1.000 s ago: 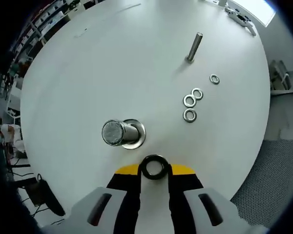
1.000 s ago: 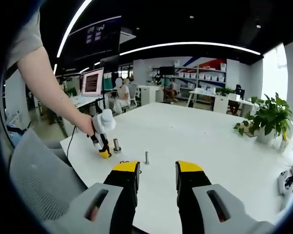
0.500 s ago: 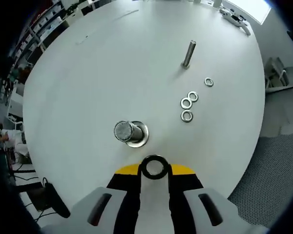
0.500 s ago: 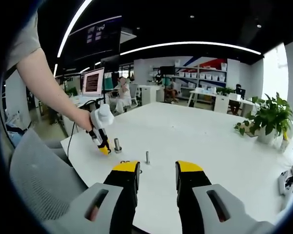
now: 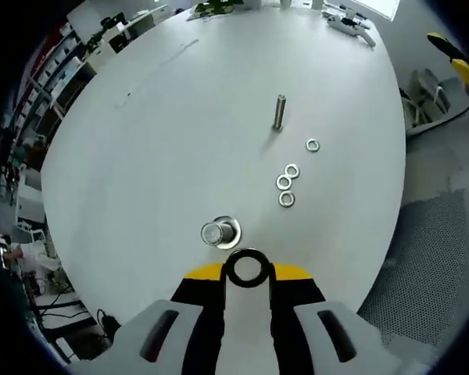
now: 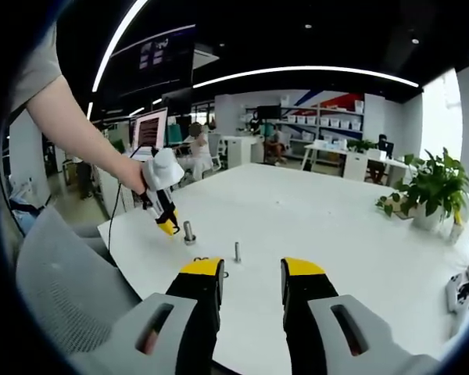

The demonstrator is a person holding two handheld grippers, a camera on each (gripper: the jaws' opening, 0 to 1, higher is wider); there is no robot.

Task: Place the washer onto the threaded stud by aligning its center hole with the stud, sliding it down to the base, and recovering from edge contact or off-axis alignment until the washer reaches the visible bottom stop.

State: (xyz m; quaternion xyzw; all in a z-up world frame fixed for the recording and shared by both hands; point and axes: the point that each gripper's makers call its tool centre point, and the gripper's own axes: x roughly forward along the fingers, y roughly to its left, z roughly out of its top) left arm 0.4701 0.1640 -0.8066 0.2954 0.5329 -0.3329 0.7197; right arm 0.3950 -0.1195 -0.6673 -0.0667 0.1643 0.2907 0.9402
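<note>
Up go the left tongs (image 5: 248, 269), lifting away from the bench (image 5: 180, 117): a second ago the threaded stud (image 5: 217, 233) sat large just ahead of the jaws, and now it looks small and far below, almost end-on. The washer (image 5: 248, 268) is pinched between the yellow jaw tips, its centre hole open to view, held above and just to the near side of the stud. I'd call that a back-off to re-aim; the washer is not yet on the stud.

At the stud's foot a wide silver collar shows, which looks like the bottom stop. Farther off and to the right, a second, slimmer stud (image 5: 280, 112) stands upright, and between the two lie four spare washers (image 5: 286, 185), three bunched together and one apart. None of them crowds the target; the approach from above looks free.

From the right gripper view, a person's hand (image 6: 133, 173) holds the left tongs tilted over the stud, tip clear of it. The right tongs (image 6: 250, 273) hang near the bench edge, jaws parted, nothing between them, well away from the work.
</note>
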